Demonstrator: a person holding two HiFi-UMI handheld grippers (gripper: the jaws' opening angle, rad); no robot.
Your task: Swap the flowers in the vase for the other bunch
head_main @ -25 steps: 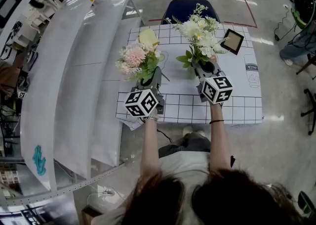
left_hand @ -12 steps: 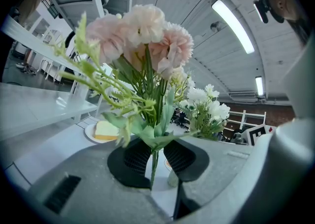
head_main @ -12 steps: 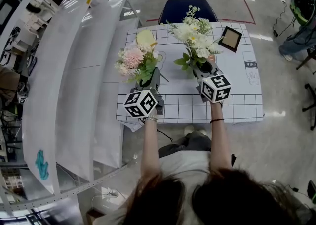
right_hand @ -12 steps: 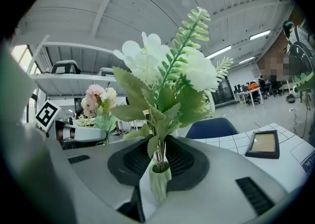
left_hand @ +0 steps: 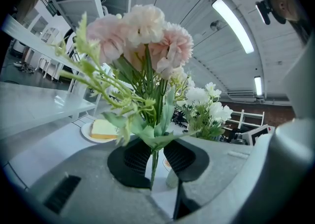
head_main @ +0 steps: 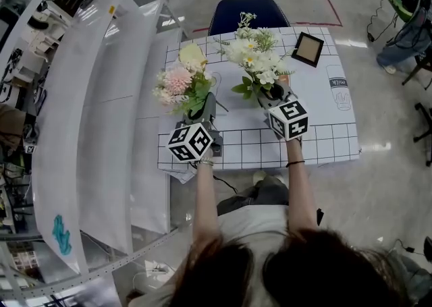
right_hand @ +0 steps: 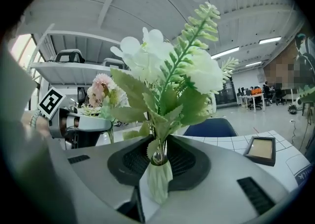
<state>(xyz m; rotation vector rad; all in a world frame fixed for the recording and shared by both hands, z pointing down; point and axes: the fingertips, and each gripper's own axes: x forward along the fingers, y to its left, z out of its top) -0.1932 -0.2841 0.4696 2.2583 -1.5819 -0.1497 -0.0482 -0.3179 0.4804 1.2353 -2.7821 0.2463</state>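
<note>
My left gripper (head_main: 206, 106) (left_hand: 156, 156) is shut on the thin green stems of a pink bunch (head_main: 177, 83) (left_hand: 142, 36) and holds it upright above the table's left side. At the table's middle, my right gripper (head_main: 270, 90) (right_hand: 158, 156) is shut on the stems of a white bunch (head_main: 253, 52) (right_hand: 167, 70) with fern leaves. In the right gripper view those stems run down into the mouth of a pale green faceted vase (right_hand: 158, 181) between the jaws. The head view hides the vase under the flowers. The left gripper view shows the white bunch (left_hand: 209, 112) to the right.
The table (head_main: 317, 144) has a white grid cloth. A small picture frame (head_main: 308, 48) (right_hand: 261, 150) lies at its back right and a plate with a yellow slice (left_hand: 103, 130) at its back left. A blue chair (head_main: 246, 14) stands behind; white shelving (head_main: 101, 96) runs along the left.
The white bunch has tilted over to the left as my right gripper rolled. The left gripper and pink bunch have stayed put. The head view has shifted a little.
</note>
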